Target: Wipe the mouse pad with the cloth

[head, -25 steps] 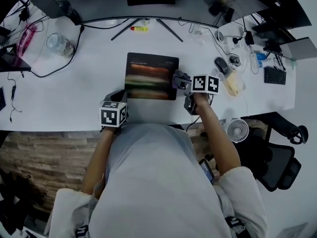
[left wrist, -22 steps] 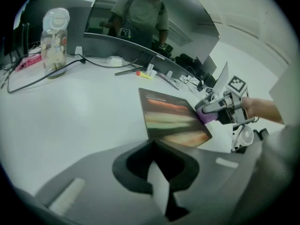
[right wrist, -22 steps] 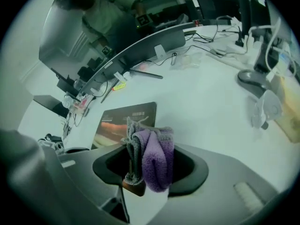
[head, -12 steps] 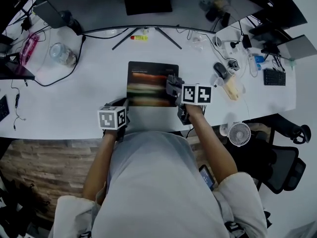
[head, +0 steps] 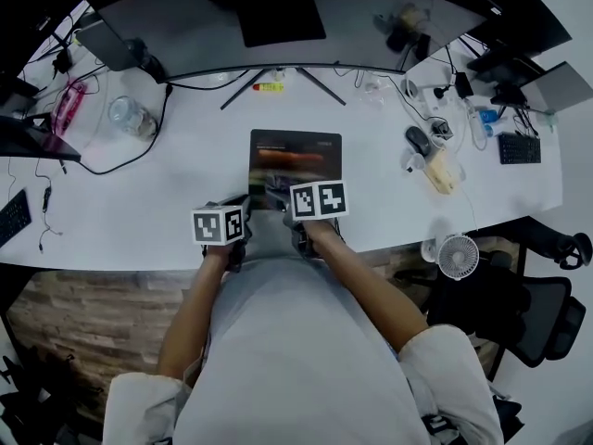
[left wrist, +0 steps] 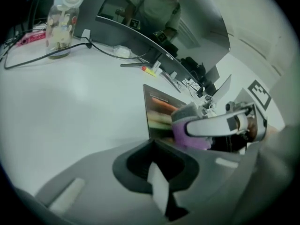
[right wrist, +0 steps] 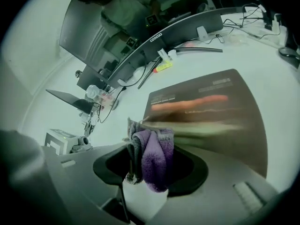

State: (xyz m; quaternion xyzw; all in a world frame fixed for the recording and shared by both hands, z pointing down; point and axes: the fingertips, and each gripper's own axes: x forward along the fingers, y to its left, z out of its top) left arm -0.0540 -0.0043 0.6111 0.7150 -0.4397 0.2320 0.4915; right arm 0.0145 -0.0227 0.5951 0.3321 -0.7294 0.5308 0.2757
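The main risk, as I am judging it, is that the mouse pad [head: 295, 160] is going to slide on the smooth white desk [head: 139, 184] when the cloth [right wrist: 152, 156] is dragging over it. Nothing is pressing the pad down: the left claw [left wrist: 159, 191] is sitting just beside the pad's near-left corner with its jaws together and nothing between them. A second risk is that the cloth is slipping out. The right claw [right wrist: 143, 191] is pinching it tight, but only in a small bunch, so a hard push could be pulling it free or letting the claw itself scrape the pad.

The pad is lying flat in the middle of the desk, before the monitor stand. It is a dark rectangle with blurred orange and pale stripes and a small line of pale print near its far edge. The cloth, fluffy purple and grey, is hanging at the pad's near edge.
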